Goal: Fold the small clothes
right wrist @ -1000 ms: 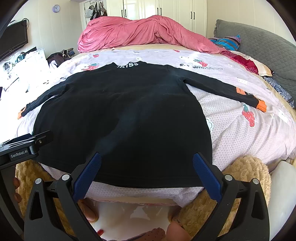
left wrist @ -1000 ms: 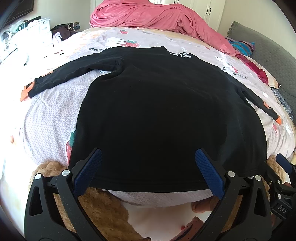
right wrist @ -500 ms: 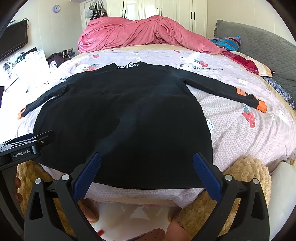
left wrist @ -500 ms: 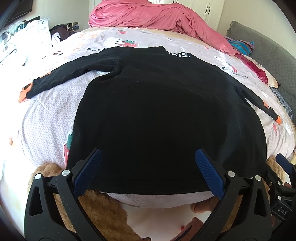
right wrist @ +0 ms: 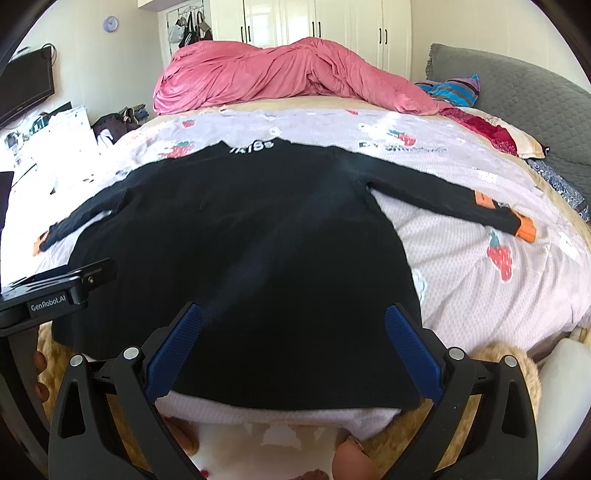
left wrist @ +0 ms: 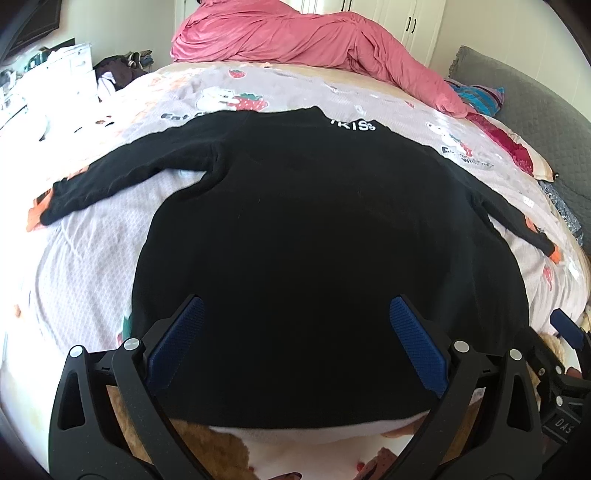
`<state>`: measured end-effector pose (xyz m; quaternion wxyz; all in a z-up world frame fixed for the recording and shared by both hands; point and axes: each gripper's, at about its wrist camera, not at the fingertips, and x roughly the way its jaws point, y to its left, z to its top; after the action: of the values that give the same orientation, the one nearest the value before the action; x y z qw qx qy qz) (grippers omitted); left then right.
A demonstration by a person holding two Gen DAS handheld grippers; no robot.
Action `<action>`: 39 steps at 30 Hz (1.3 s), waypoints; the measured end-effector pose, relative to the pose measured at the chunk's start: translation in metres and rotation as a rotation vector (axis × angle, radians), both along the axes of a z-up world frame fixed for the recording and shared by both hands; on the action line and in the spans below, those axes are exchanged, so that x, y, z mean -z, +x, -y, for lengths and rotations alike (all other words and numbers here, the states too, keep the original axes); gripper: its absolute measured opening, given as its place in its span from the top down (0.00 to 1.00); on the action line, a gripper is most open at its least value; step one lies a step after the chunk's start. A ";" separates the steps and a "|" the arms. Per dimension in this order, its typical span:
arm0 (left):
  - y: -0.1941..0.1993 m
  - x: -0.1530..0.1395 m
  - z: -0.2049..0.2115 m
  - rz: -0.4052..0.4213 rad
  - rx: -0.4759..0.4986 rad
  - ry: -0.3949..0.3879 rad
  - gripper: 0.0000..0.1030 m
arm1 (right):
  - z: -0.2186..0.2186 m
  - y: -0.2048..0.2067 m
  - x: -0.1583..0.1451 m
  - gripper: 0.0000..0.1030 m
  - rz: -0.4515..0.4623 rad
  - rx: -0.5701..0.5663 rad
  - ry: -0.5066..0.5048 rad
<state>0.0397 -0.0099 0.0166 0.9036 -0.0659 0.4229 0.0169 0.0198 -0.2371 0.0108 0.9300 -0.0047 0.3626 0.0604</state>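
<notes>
Left wrist | both hand-held grippers (left wrist: pixel 295 339) (right wrist: pixel 293 339) wide apart, empty | pink duvet (left wrist: pixel 295 33) beyond black top (left wrist: pixel 314 240)

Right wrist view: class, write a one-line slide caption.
Open right gripper poised over the hem of a black long-sleeved top spread flat on the bed.

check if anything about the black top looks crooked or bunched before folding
Nothing stands out. The black long-sleeved top lies flat on the bedsheet, both sleeves spread outward. Both grippers, left gripper and right gripper, hover with jaws open.

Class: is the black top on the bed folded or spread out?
Spread out: the black top lies flat on the bed, both sleeves stretched sideways.
</notes>
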 end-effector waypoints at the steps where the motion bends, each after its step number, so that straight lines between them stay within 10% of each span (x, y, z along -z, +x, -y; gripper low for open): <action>1: 0.003 -0.001 0.000 0.001 0.000 0.001 0.08 | 0.001 0.004 -0.002 0.04 0.004 0.002 0.002; 39: 0.145 -0.033 0.031 0.014 0.068 -0.010 0.08 | 0.052 0.124 -0.038 0.04 0.018 0.165 0.142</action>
<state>0.1842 -0.0405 0.0494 0.9062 -0.0563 0.4187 -0.0166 0.1436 -0.2896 0.0492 0.9329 0.0907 0.3483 0.0092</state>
